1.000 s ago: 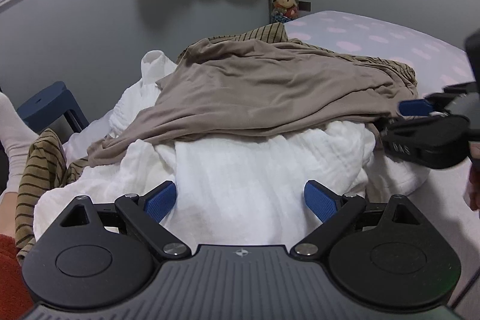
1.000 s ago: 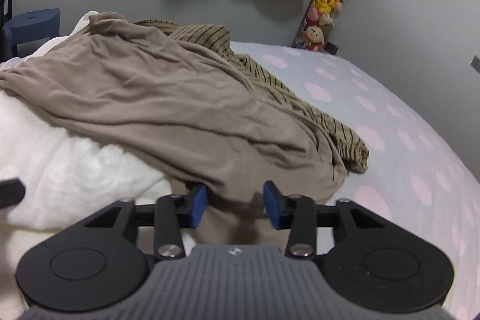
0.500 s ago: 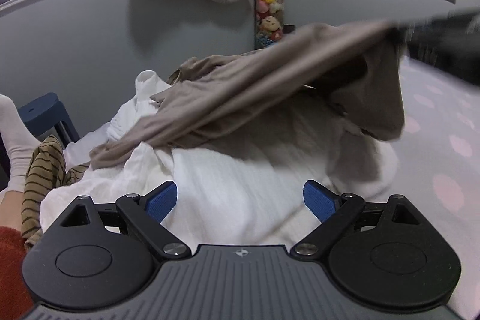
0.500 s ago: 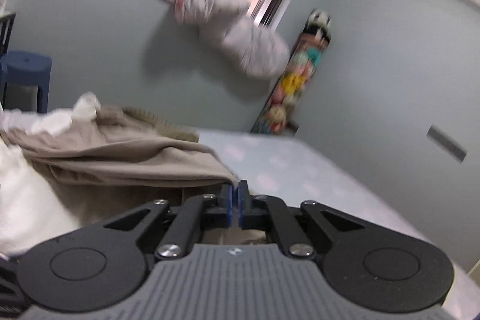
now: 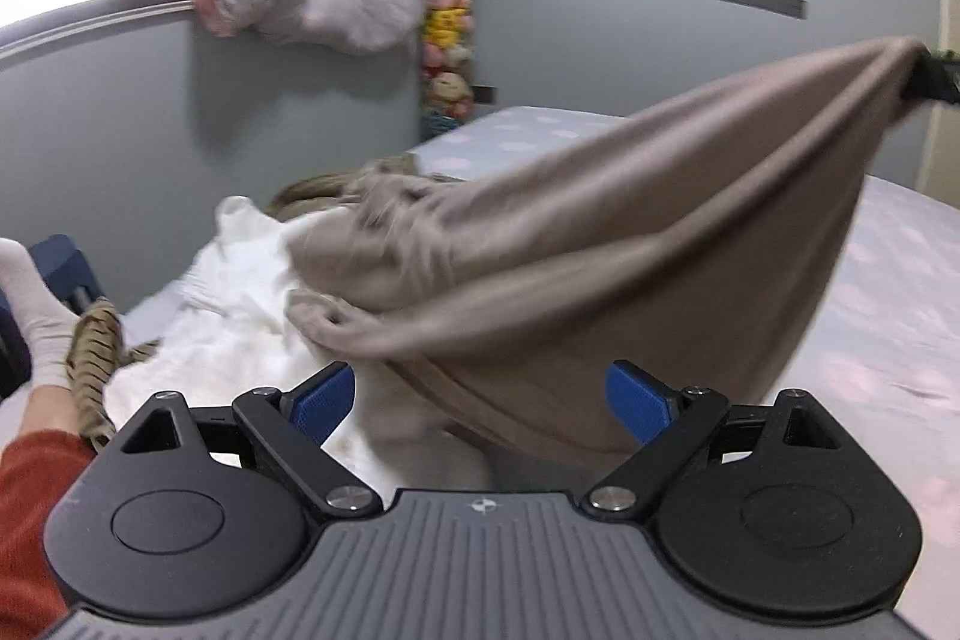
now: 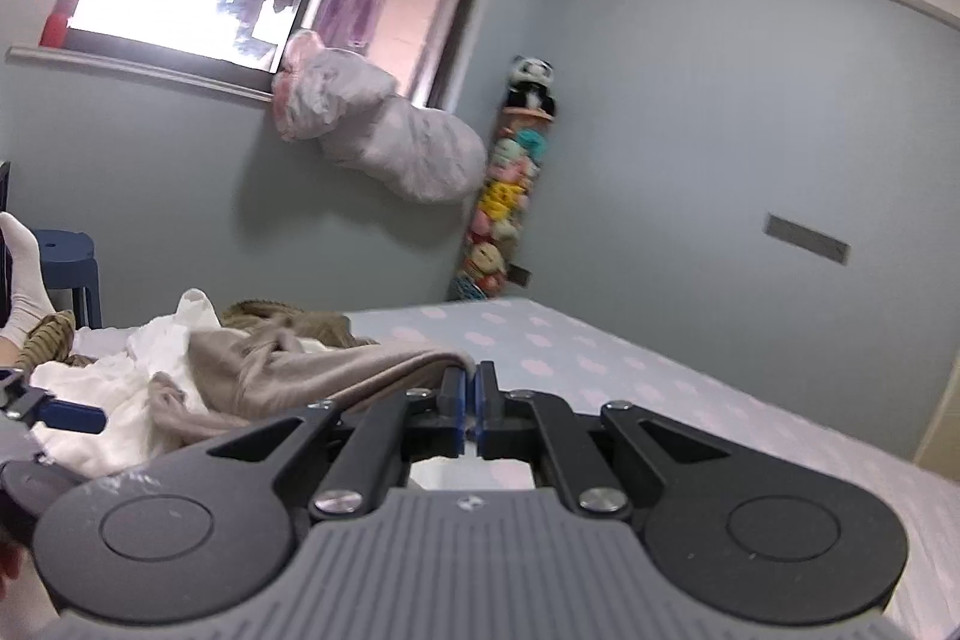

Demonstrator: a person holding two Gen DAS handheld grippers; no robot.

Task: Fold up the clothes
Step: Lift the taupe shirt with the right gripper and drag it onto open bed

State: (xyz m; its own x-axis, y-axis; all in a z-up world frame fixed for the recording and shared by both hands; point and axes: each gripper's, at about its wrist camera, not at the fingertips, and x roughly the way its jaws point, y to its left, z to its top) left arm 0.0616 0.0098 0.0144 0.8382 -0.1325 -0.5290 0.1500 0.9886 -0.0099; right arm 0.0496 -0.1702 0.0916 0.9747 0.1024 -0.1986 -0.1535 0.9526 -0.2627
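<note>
A taupe garment [image 5: 630, 244] hangs stretched from the upper right down over a pile of white cloth [image 5: 240, 292] on the bed. My right gripper [image 6: 470, 403] is shut on the taupe garment's [image 6: 336, 370] edge and holds it raised; its tip shows at the left wrist view's right edge [image 5: 933, 79]. My left gripper [image 5: 480, 400] is open and empty, low in front of the hanging cloth, with its blue fingertips [image 5: 636, 400] either side of the garment's lower fold. A striped olive garment [image 6: 282, 319] lies behind the pile.
The bed [image 6: 600, 370] has a pale sheet with pink spots. A blue stool [image 6: 66, 268] stands at the left by the grey wall. A stuffed-toy column [image 6: 510, 196] stands in the corner. A person's socked foot [image 5: 30, 298] and red sleeve [image 5: 30, 520] are at the left.
My right gripper closed on the taupe garment's edge and lifted it up and to the right, pulling it off the white pile. My left gripper stayed open and low.
</note>
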